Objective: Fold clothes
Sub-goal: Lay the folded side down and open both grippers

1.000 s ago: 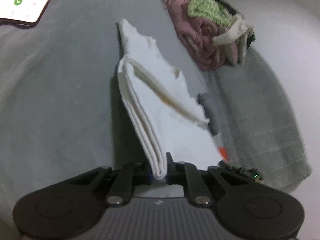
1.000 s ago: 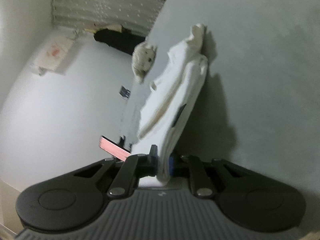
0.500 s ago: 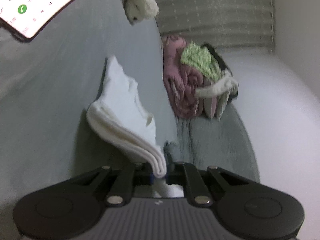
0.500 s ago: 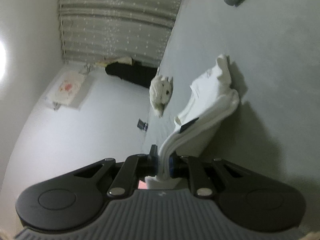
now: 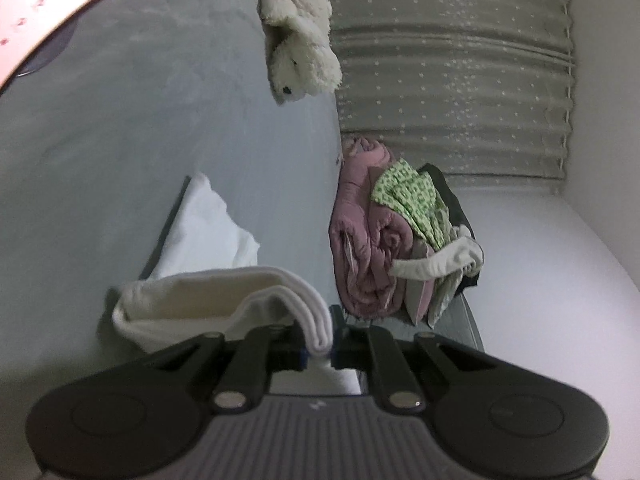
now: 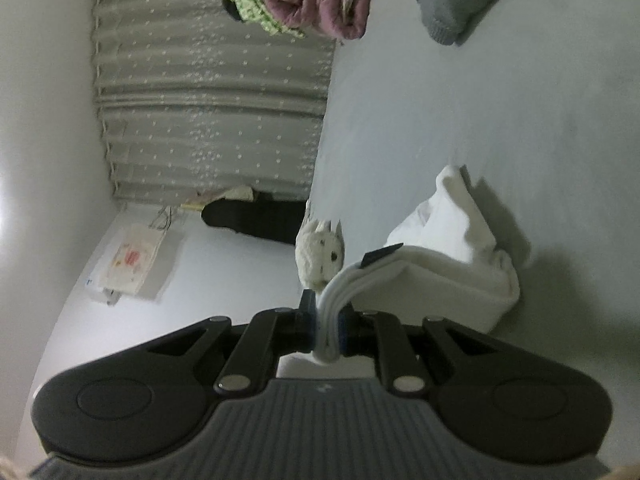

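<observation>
A white folded garment (image 5: 200, 292) lies partly on the grey bed sheet (image 5: 140, 140). My left gripper (image 5: 320, 350) is shut on one folded edge of it, with the layers curling up out of the jaws. My right gripper (image 6: 328, 334) is shut on another layered edge of the same white garment (image 6: 448, 268); a small black tag shows near that edge. The far part of the garment rests on the sheet, bunched and doubled over.
A pile of clothes, with a pink quilted garment (image 5: 368, 248) and a green patterned cloth (image 5: 412, 200), sits at the bed's edge. A white plush toy (image 5: 298, 48) lies beyond it, and also shows in the right wrist view (image 6: 320, 254). A grey curtain (image 5: 448, 80) hangs behind. A grey knit item (image 6: 452, 4) lies on the sheet.
Both grippers have swung the held garment edges over toward its far part, so the cloth has gone from stretched upright to doubled over and low on the sheet. Both views have tilted.
</observation>
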Demonstrator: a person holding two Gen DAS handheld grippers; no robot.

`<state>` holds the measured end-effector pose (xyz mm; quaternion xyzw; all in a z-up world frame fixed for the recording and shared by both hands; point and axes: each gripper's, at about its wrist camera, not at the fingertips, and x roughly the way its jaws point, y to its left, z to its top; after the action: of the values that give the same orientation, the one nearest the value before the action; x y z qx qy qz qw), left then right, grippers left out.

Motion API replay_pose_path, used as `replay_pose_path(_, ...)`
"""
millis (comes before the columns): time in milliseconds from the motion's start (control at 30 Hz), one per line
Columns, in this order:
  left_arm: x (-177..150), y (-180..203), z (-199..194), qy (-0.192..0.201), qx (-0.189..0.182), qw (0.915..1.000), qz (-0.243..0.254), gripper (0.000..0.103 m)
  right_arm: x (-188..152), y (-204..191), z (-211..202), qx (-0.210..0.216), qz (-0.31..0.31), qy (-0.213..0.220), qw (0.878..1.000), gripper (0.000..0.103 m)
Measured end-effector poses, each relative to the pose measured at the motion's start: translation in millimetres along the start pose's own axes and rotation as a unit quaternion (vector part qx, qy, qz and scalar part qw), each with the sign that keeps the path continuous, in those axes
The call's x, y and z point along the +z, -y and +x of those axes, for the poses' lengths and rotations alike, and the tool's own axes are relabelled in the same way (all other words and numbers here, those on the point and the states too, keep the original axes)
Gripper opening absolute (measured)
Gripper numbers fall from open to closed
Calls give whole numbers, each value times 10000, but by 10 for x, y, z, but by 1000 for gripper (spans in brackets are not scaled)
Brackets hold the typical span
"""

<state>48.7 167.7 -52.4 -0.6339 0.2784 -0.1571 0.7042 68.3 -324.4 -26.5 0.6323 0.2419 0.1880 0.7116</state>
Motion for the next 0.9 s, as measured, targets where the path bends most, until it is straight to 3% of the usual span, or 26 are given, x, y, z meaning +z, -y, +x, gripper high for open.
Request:
replay_pose_path(633, 326, -314, 460, 306, 538, 9980, -141, 11, 106, 360, 332, -126, 281, 399, 9987, 18)
replay_pose_path(733, 364, -350, 471, 328, 522, 9979, -172, 24, 104, 377, 335, -113, 278, 450, 9985, 18)
replay_pose_path(800, 388, -328, 437, 489, 466, 9977, -81, 40, 99, 388, 317, -58, 304, 533, 9981, 21)
replay_pose_path(900, 421, -268, 403, 610, 376, 9974, 66, 43, 92, 371, 259, 49, 292, 700, 9971, 34)
